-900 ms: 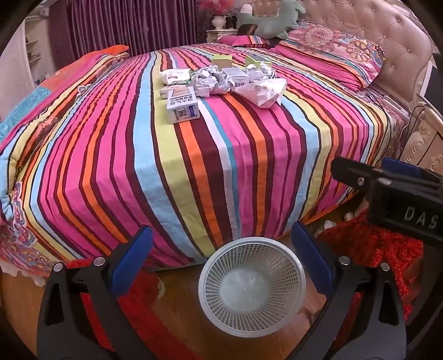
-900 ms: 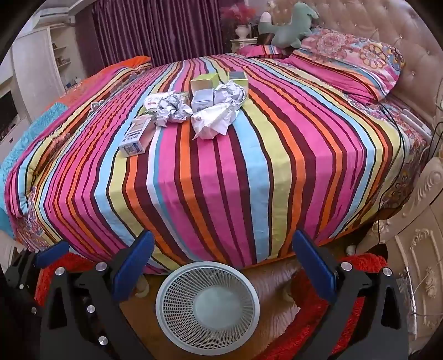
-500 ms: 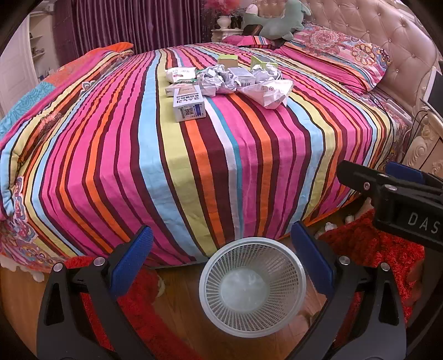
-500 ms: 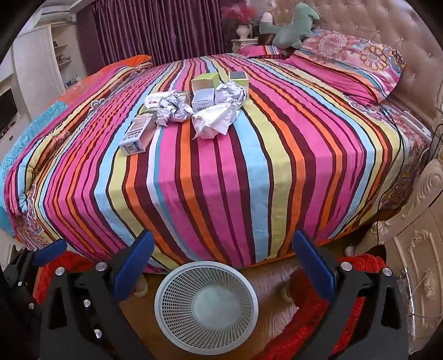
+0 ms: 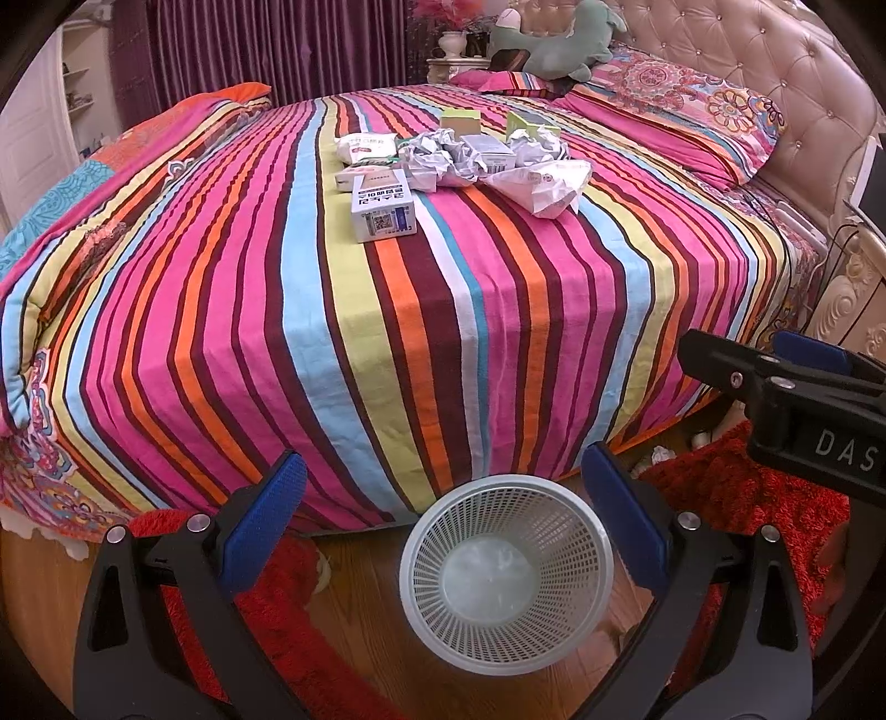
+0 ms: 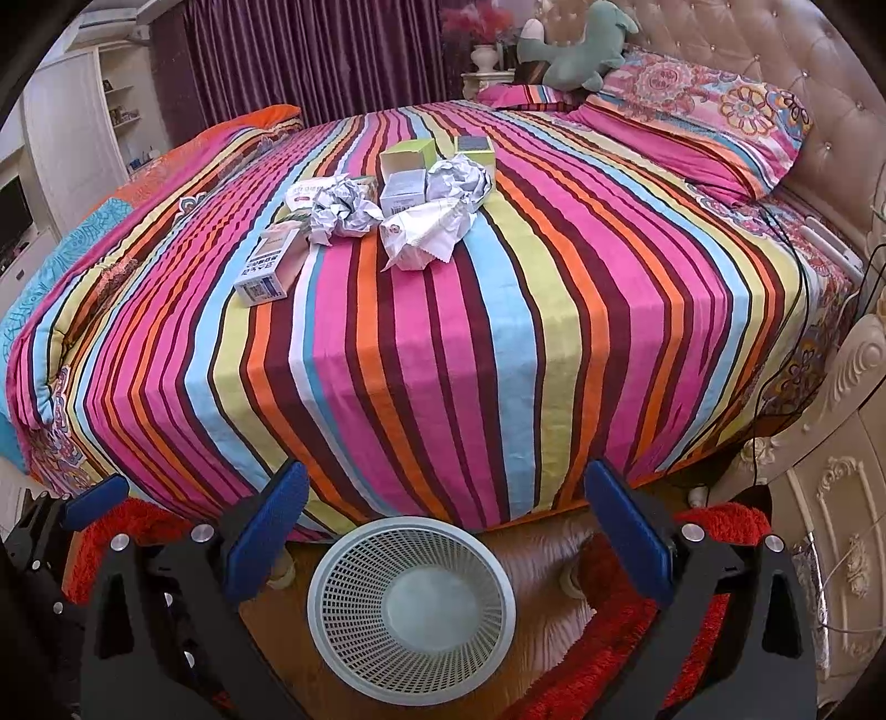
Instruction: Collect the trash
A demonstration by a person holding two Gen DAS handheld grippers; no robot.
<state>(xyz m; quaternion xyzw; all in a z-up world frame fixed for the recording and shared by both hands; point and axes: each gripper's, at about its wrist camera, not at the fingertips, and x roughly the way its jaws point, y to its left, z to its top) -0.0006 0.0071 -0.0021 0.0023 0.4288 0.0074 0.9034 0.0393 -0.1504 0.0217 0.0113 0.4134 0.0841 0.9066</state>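
Observation:
A pile of trash lies on the striped bed: a white and blue box point(image 5: 383, 206) point(image 6: 267, 268), crumpled paper balls point(image 5: 443, 159) point(image 6: 340, 210), a crumpled white bag point(image 5: 545, 185) point(image 6: 426, 234) and small green boxes point(image 6: 407, 155). An empty white mesh bin point(image 5: 506, 573) point(image 6: 412, 609) stands on the wood floor at the bed's foot. My left gripper point(image 5: 443, 515) is open and empty above the bin. My right gripper point(image 6: 446, 523) is open and empty, also above the bin; it shows at the right of the left wrist view point(image 5: 786, 387).
The striped bedspread point(image 5: 360, 343) fills the middle. Red shaggy rugs point(image 5: 736, 493) lie on the floor either side of the bin. Pillows point(image 6: 703, 116), a plush dolphin point(image 6: 581, 50) and a tufted headboard point(image 5: 775, 72) are at the far right. A cable point(image 6: 797, 288) runs over the bed's right edge.
My left gripper has tilted up and moved slightly toward the bed, so the trash pile sits lower in view. My right gripper has barely moved.

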